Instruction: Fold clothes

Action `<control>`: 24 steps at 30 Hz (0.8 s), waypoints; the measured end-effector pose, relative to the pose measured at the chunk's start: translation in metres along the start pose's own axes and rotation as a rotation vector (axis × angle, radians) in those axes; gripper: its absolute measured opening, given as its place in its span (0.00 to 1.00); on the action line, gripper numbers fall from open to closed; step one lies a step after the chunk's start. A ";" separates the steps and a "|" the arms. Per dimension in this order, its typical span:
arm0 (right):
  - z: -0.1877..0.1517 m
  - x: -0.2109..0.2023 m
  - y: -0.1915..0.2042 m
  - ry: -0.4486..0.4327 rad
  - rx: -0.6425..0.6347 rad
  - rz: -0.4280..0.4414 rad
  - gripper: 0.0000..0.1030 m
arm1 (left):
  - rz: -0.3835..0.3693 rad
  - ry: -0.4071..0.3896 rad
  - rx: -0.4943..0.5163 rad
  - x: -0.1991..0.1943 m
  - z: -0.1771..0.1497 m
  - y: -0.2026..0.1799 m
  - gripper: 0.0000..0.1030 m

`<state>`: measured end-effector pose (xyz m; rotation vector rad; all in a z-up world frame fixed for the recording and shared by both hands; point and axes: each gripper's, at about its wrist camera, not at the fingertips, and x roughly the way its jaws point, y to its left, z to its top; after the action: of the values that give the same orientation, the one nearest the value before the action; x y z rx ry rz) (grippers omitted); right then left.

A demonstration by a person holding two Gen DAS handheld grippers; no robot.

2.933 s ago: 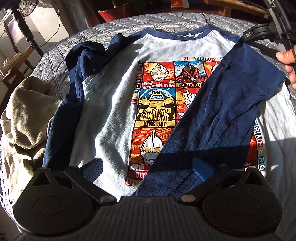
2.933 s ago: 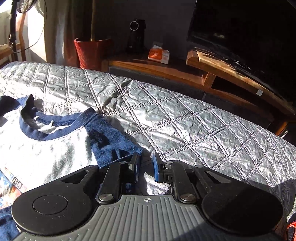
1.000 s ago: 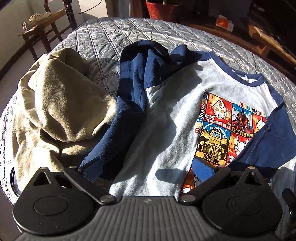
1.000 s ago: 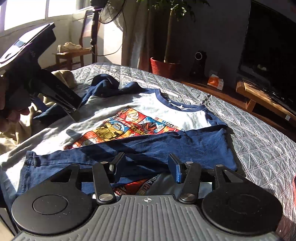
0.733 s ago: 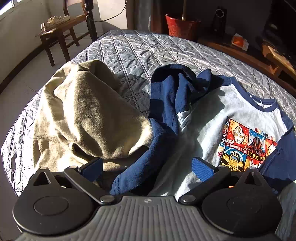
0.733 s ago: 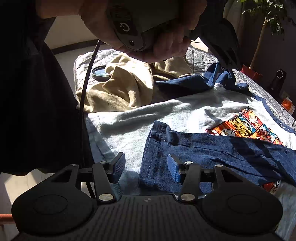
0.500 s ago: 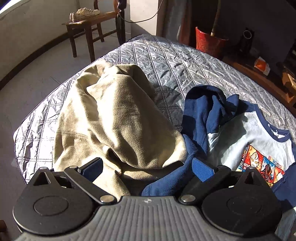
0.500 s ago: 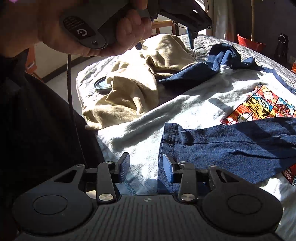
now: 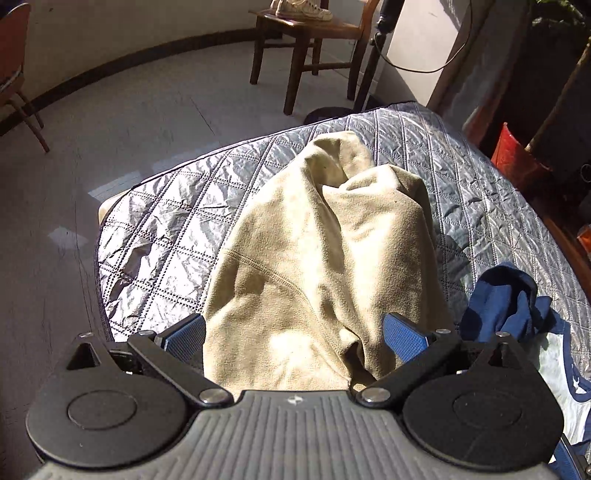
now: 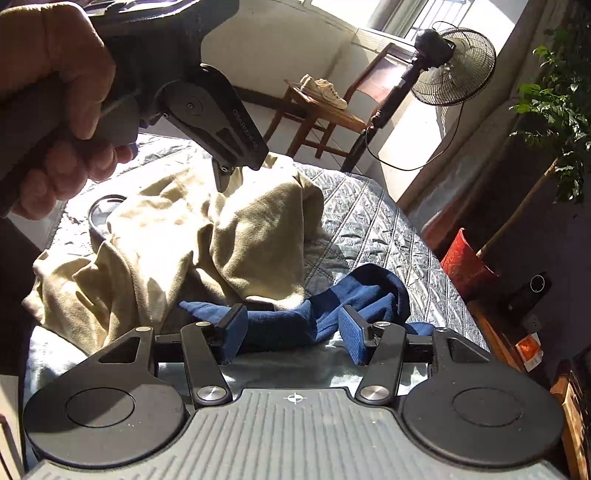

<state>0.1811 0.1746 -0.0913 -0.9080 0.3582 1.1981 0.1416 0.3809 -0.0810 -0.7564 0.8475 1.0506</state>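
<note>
I swing both grippers off the printed shirt front, gone from view since a second ago, toward its bunched navy sleeve (image 10: 332, 306). My left gripper (image 9: 291, 338) gapes empty over the beige garment (image 9: 317, 258); my right gripper (image 10: 291, 334) is opening, empty, the sleeve at twelve o'clock. That sleeve folds next.

Heaped sweater (image 9: 321, 266) on quilted cover (image 9: 155, 236); shirt's bunched sleeve (image 10: 332, 299) just right of it; chair (image 9: 306, 40) behind, shoes (image 9: 301, 7) atop.
</note>
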 end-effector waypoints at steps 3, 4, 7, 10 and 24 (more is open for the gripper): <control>-0.001 0.021 0.040 0.003 -0.223 -0.030 0.57 | -0.014 0.032 -0.019 0.004 0.001 0.006 0.99; -0.002 0.027 0.053 0.002 -0.303 -0.028 0.57 | -0.021 0.039 -0.019 0.005 0.001 0.005 0.99; -0.006 0.043 0.080 -0.001 -0.484 -0.032 0.56 | -0.042 0.053 -0.018 0.005 -0.001 0.002 0.99; -0.004 0.060 0.077 0.039 -0.496 -0.024 0.47 | -0.055 0.051 -0.015 0.004 -0.002 -0.001 0.99; 0.018 -0.036 -0.060 -0.174 0.118 -0.108 0.00 | -0.059 0.055 -0.033 0.004 -0.003 -0.003 0.99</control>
<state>0.2191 0.1600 -0.0312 -0.7067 0.2337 1.1350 0.1446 0.3795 -0.0857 -0.8367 0.8517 0.9973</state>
